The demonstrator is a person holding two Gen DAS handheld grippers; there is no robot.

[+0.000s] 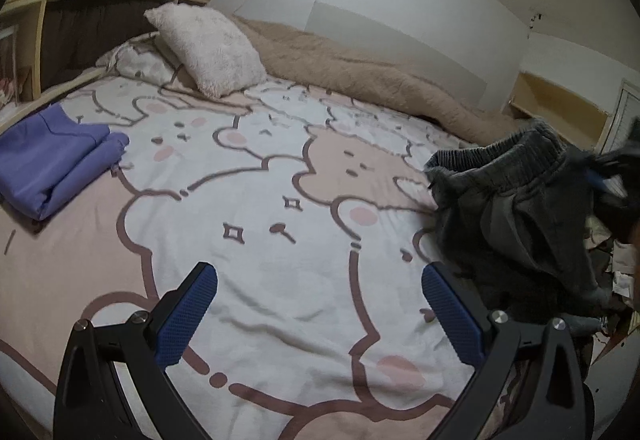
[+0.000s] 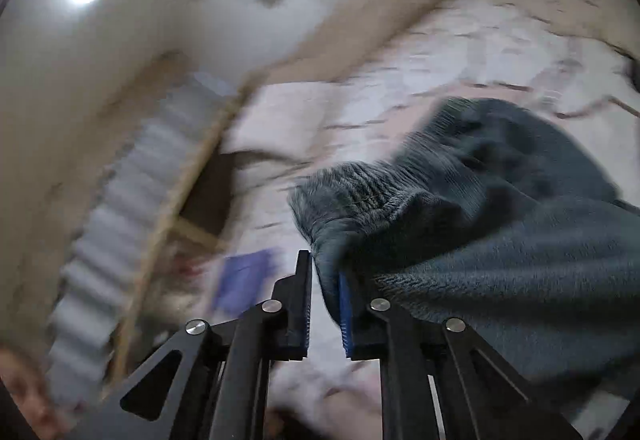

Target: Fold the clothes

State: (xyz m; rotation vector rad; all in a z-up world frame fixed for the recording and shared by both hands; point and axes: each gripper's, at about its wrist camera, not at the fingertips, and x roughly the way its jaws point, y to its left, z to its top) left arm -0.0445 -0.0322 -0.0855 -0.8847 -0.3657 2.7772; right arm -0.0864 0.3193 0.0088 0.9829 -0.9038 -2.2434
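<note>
A dark grey garment (image 1: 516, 207) with a ribbed elastic waistband hangs lifted above the right side of the bed. My right gripper (image 2: 325, 268) is shut on its edge, and the grey fabric (image 2: 480, 220) drapes away to the right; this view is blurred. In the left wrist view the right gripper (image 1: 616, 167) shows as a dark blur at the garment's upper right. My left gripper (image 1: 320, 276) hovers open over the bed sheet (image 1: 260, 179) with nothing between its blue pads, just left of the hanging garment. A folded purple cloth (image 1: 52, 159) lies at the bed's left edge.
A fluffy white pillow (image 1: 208, 47) leans at the head of the bed in front of a wooden headboard shelf (image 1: 80, 23). A beige blanket (image 1: 360, 71) is bunched along the wall side. Loose clutter (image 1: 612, 264) lies beyond the bed's right edge.
</note>
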